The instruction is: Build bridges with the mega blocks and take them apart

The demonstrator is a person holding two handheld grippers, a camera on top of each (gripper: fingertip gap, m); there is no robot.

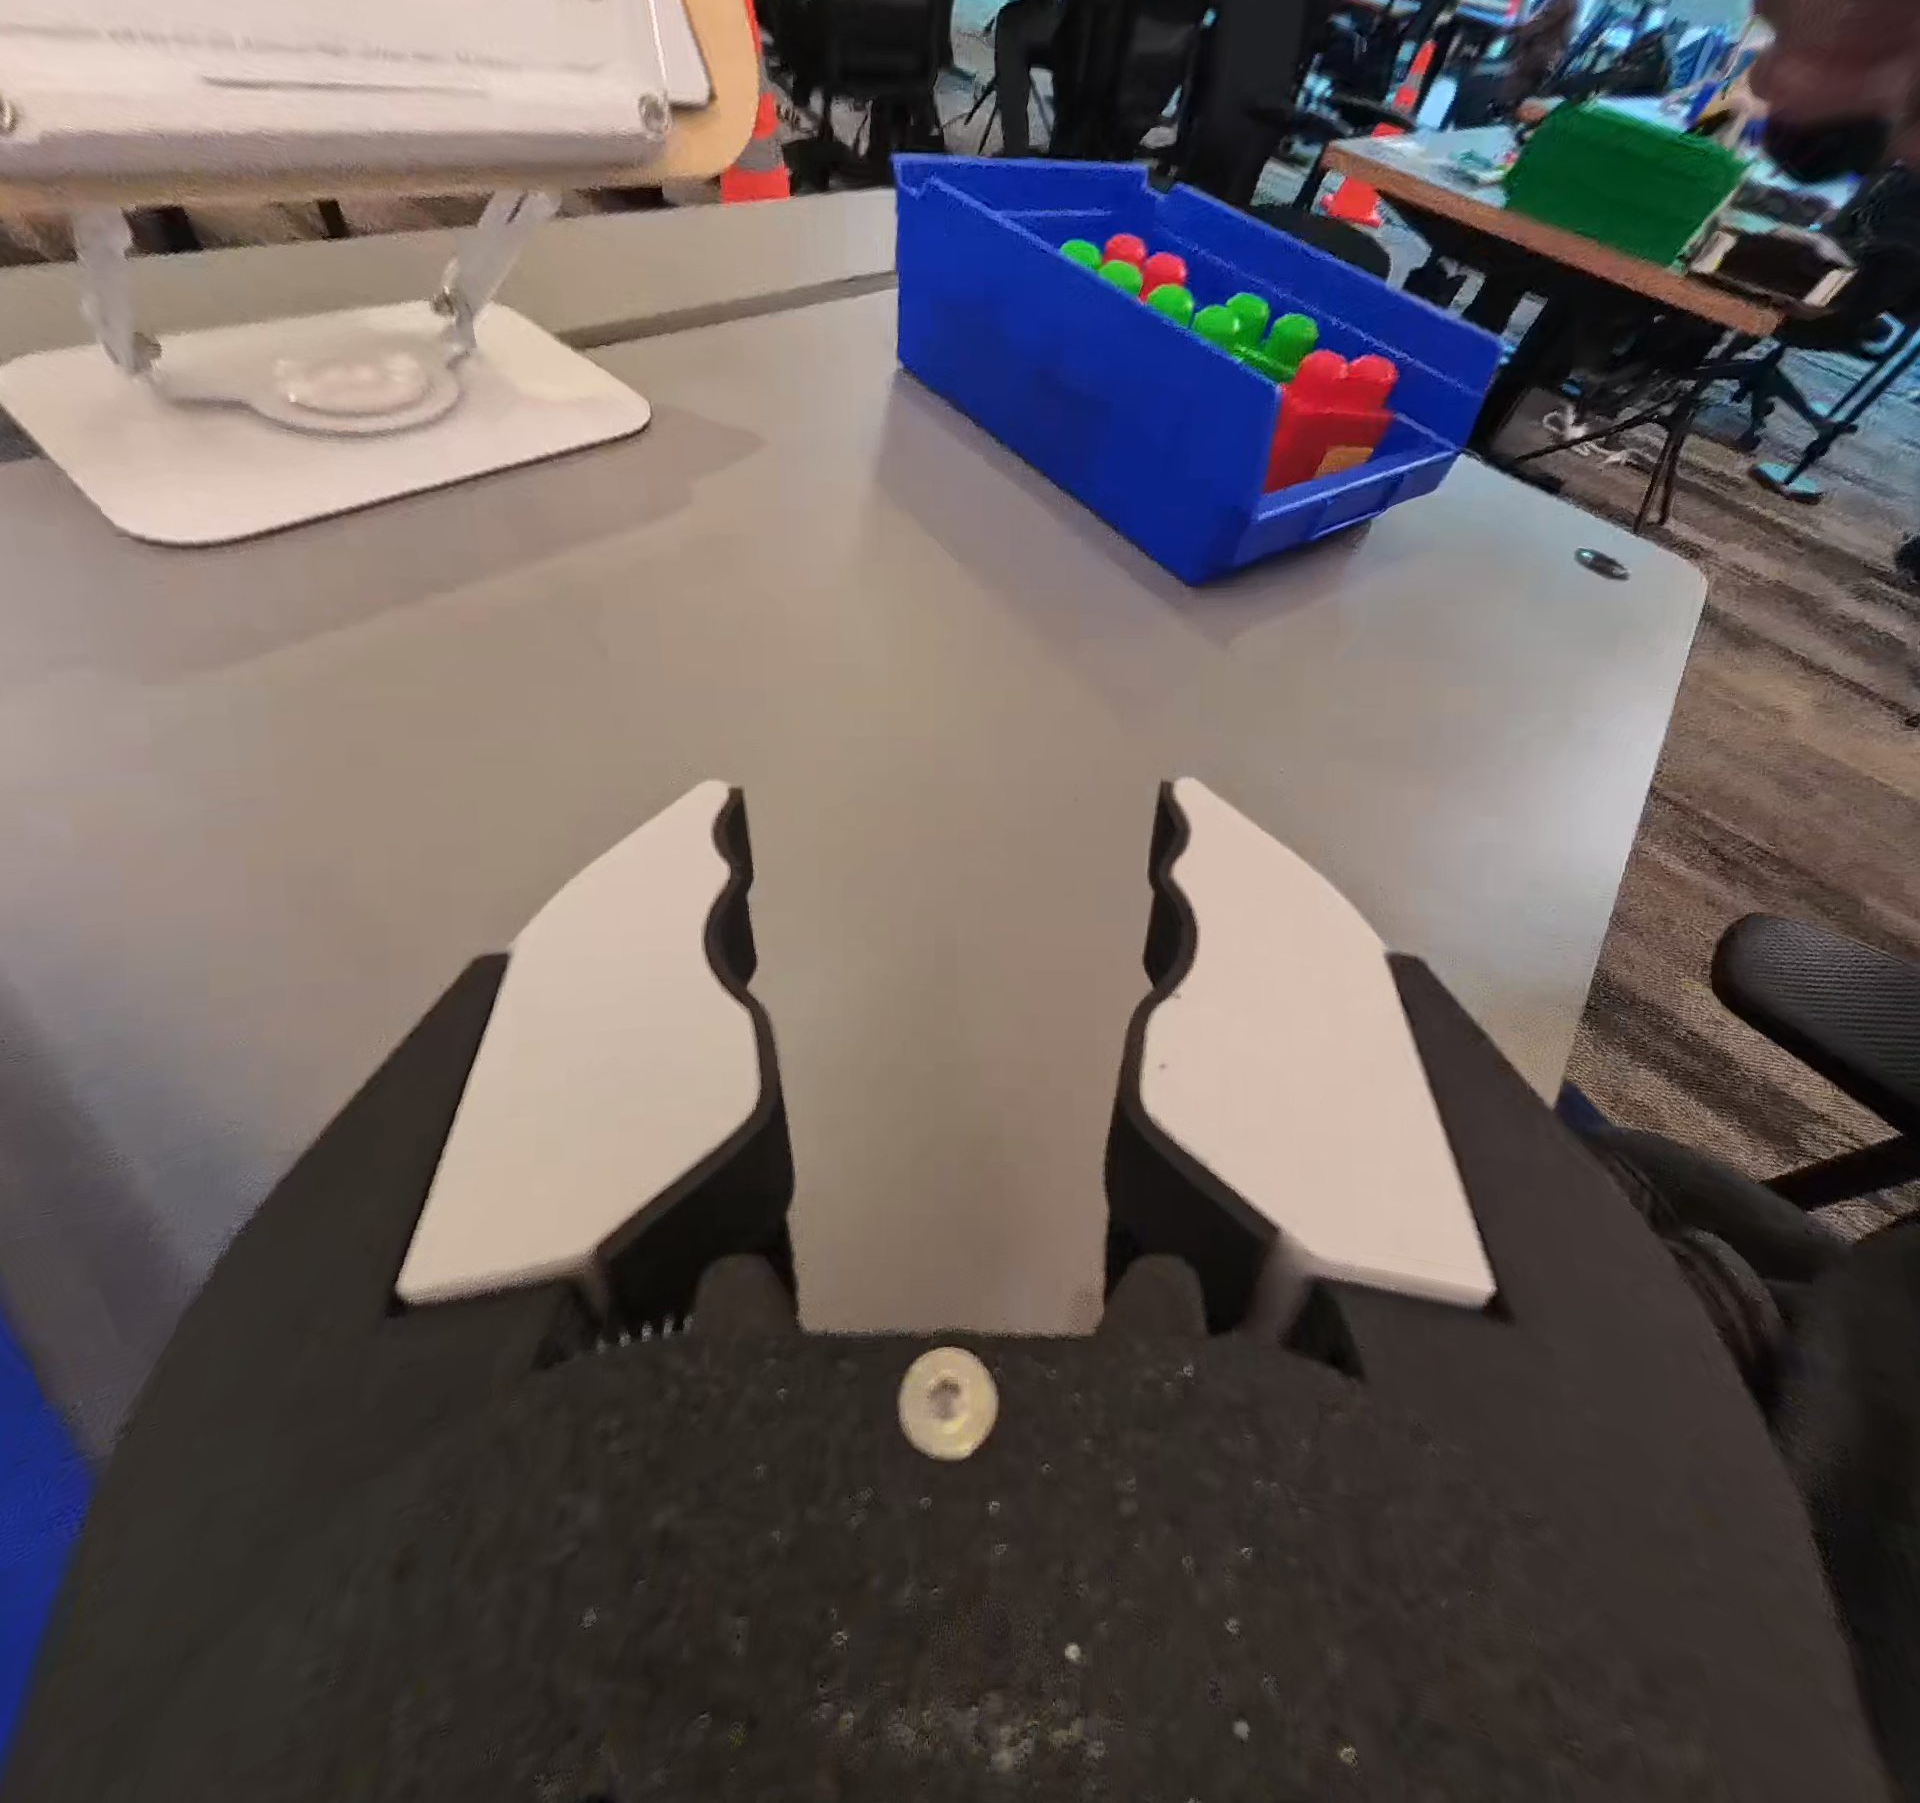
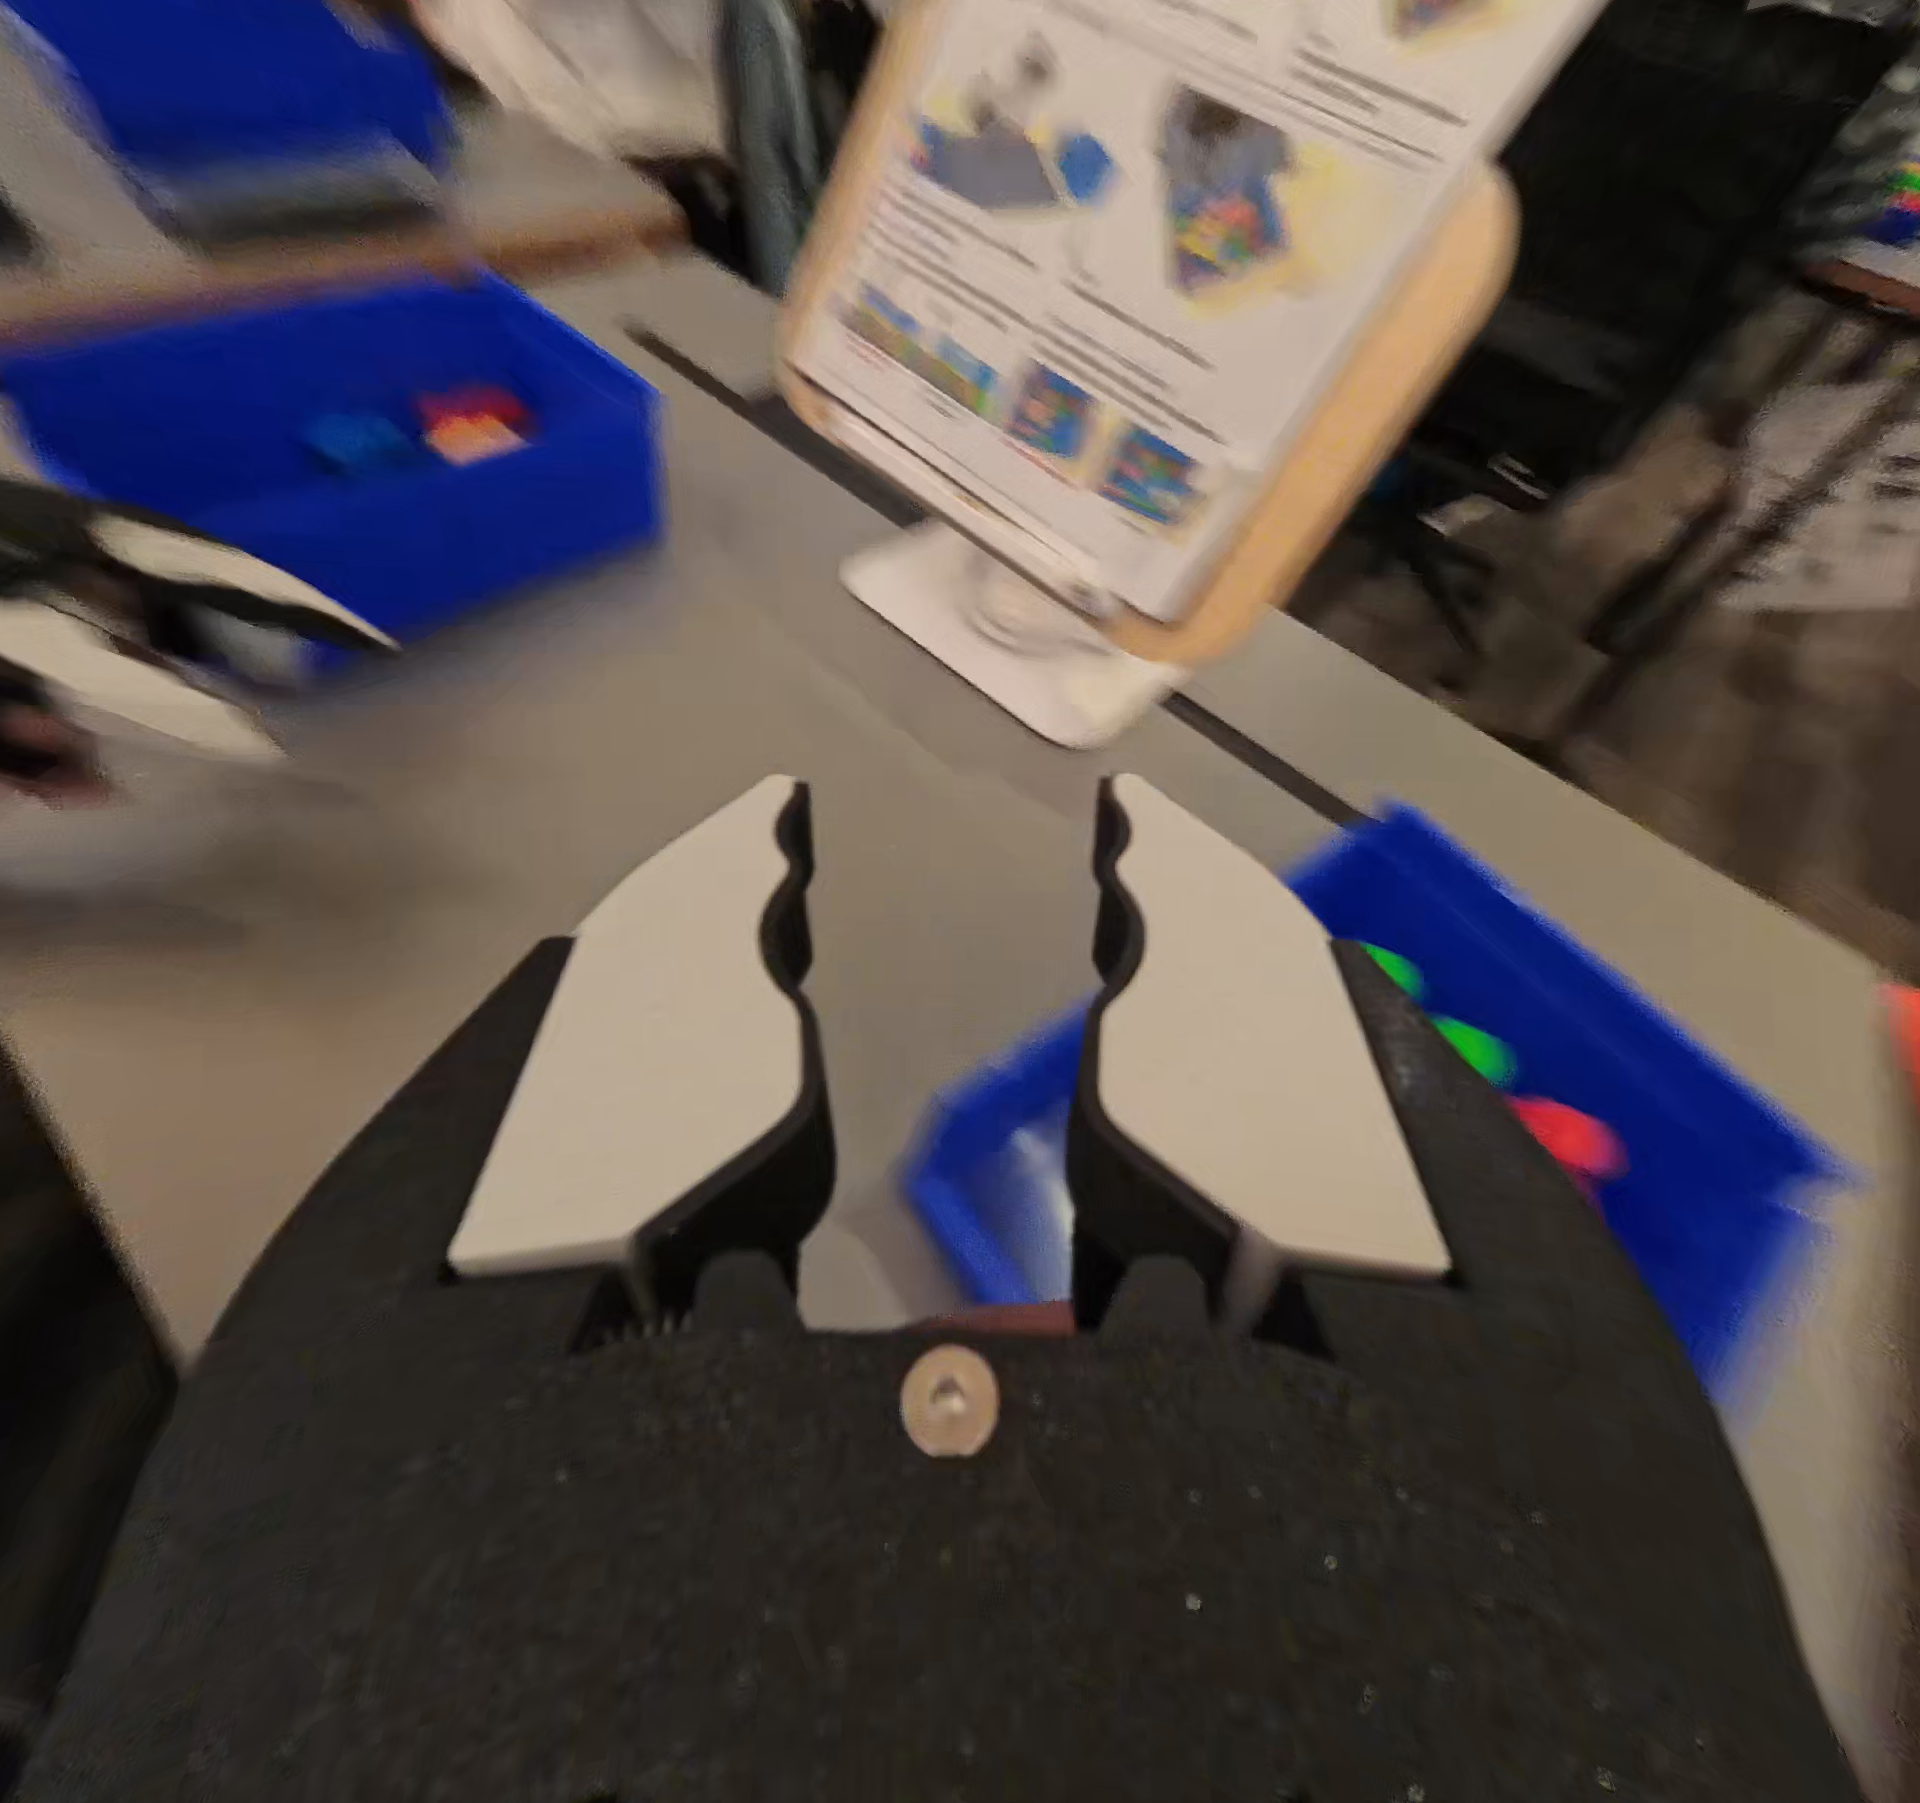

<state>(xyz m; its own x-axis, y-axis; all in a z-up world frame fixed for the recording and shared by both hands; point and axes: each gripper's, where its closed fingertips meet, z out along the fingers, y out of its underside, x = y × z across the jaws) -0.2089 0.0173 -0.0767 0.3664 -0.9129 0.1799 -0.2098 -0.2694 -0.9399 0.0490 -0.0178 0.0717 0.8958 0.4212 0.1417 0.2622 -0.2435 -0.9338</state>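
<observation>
Where table lies bare, instruction stand (image 1: 322, 18), blue bin (image 1: 1143, 403)

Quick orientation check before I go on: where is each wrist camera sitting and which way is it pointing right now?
Left wrist view: on the left gripper, above the grey table, facing the blue bin of red and green blocks; own open fingers show.
Right wrist view: on the right gripper, facing the instruction stand, blurred; own open fingers and the left gripper at left edge.
Shared: table, stand, that bin.
</observation>
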